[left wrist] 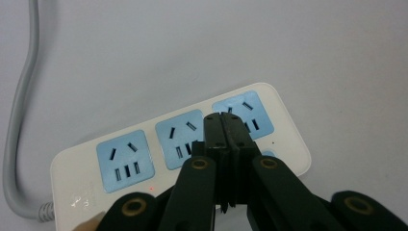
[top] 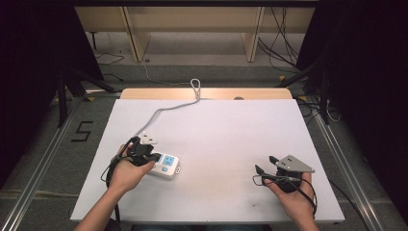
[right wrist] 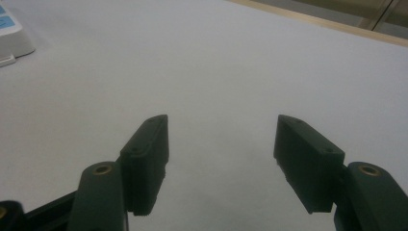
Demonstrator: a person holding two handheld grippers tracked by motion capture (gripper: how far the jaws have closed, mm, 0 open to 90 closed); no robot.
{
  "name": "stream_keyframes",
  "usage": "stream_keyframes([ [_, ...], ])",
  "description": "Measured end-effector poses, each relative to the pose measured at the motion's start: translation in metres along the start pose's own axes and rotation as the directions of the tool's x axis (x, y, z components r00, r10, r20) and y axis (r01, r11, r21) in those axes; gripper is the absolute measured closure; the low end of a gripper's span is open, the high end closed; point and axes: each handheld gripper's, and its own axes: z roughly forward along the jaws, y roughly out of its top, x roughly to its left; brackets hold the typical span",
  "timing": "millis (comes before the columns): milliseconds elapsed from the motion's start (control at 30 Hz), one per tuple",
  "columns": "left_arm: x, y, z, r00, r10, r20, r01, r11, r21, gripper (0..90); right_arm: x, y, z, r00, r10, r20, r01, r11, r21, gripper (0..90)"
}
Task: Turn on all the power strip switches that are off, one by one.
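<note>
A white power strip (top: pixel 167 167) with three light-blue sockets lies on the white table (top: pixel 221 134) at the front left. My left gripper (top: pixel 153 156) is shut with nothing between its jaws. In the left gripper view its closed tips (left wrist: pixel 223 118) hang over the power strip (left wrist: pixel 288 144), between the middle and the end socket. Whether they touch it I cannot tell. A small red light (left wrist: pixel 151 188) glows on the strip. My right gripper (top: pixel 263 162) stands open at the front right, and its jaws (right wrist: pixel 221 130) hold nothing above bare table. The strip's end (right wrist: pixel 12 33) shows far off.
The strip's grey cable (top: pixel 163 109) runs from its left end to the table's far edge and loops there; in the left gripper view the cable (left wrist: pixel 19 120) curves along the left side. A wooden strip (top: pixel 207 94) borders the far edge.
</note>
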Motion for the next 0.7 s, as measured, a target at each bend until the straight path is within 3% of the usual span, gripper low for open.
stream_keyframes([
  [700,-0.0081,0.0048,0.0046,0.9997,0.022,0.014,-0.023,0.9997,0.013,89.5,0.0003,-0.0002,0.0003,1.0,-0.006,0.007,0.006,1.0,0.012,37.3],
])
